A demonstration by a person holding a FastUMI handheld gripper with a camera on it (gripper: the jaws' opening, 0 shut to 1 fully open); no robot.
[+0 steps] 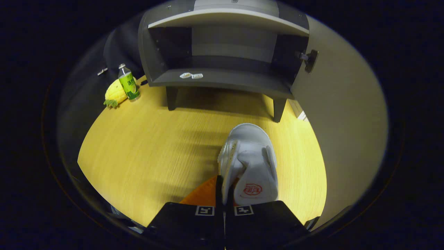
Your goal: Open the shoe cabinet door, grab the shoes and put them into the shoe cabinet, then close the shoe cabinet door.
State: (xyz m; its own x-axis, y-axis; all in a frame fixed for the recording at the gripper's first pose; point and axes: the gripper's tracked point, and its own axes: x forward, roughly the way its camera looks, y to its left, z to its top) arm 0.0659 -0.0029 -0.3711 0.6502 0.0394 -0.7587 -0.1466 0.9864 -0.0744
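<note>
While the gripper (pixel 224 189) clamps one white shoe (pixel 250 163), one open shoe cabinet (pixel 222 78) beyond — one bottle (pixel 128 83), one plush pineapple (pixel 114 93).

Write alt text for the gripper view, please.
The gripper is shut on a white slip-on shoe, above a yellow wooden floor. Ahead stands the grey shoe cabinet, its door open.

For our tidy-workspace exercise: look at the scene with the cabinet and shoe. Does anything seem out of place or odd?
Two things. A green-labelled plastic bottle and a yellow pineapple-shaped toy sit on the wooden floor left of the open grey shoe cabinet, unrelated to shoes. The white sneaker hangs tilted, pinched at its collar by the gripper.
</note>
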